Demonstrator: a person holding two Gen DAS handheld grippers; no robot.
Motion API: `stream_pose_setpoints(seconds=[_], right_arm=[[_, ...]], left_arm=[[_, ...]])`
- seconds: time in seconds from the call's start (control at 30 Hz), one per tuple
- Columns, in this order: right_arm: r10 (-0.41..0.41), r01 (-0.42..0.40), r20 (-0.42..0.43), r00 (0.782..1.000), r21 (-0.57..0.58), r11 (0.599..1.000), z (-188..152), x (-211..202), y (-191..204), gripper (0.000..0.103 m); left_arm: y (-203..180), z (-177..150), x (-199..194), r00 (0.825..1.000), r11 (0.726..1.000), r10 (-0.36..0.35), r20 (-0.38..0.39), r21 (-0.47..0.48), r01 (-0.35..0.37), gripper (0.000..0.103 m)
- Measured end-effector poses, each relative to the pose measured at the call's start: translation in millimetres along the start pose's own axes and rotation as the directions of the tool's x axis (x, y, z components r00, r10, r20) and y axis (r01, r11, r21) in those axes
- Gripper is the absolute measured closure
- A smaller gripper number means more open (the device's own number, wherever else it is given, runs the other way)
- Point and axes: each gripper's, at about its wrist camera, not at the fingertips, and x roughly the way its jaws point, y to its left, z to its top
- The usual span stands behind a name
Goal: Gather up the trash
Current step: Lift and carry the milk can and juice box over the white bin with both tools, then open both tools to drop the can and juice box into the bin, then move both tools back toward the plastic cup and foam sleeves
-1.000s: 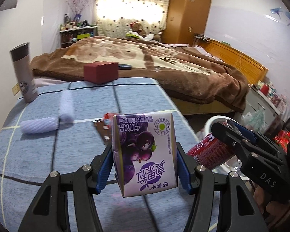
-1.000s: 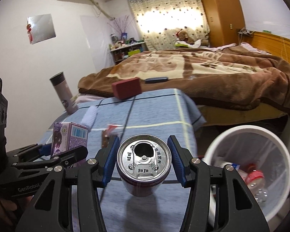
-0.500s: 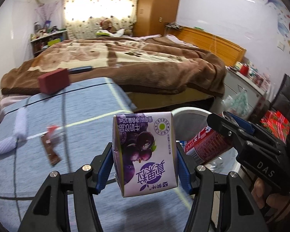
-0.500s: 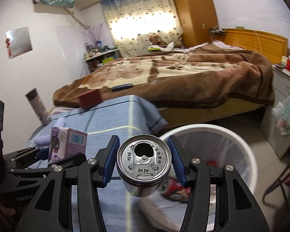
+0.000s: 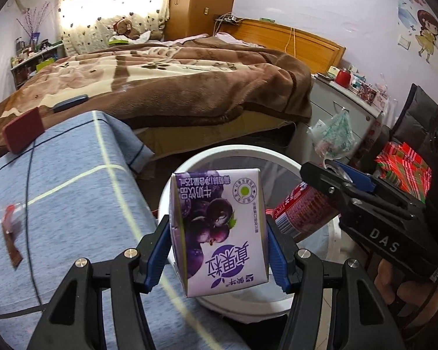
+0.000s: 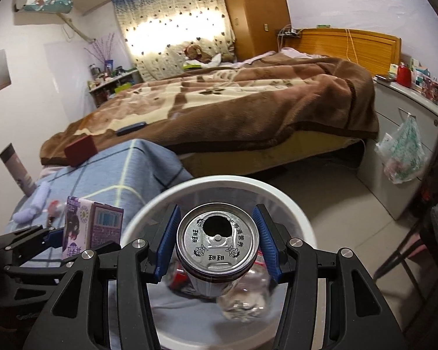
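Here, at far left on blue-clothed table [image 5: 73,198] we see brown wrapper [image 5: 11,234]. Our left gripper [image 5: 219,245] clamped on purple milk carton [image 5: 219,233], held at table's edge by white trash bin [image 6: 219,182]. To right, our right gripper [image 6: 217,243] squeezing red can [image 6: 217,242] over bin opening; bottle, rubbish inside.
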Motion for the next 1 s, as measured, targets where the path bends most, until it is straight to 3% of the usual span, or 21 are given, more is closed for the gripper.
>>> stream_pose_setpoints(seconds=[0.23,1.0], right_arm=[[0.012,-0.009,-0.067,0.998,0.057,0.998,-5,12,-17,0.049],[0.031,-0.030,-0.026,0.999,0.034,0.999,-6,-1,3,0.047]], left_arm=[[-2,-1,7,1.000,1.000,-0.007,-0.018,-0.006,0.007,0.036],[43,-19,-32,0.996,0.993,0.074,0.052,-0.099,-0.068,0.032]])
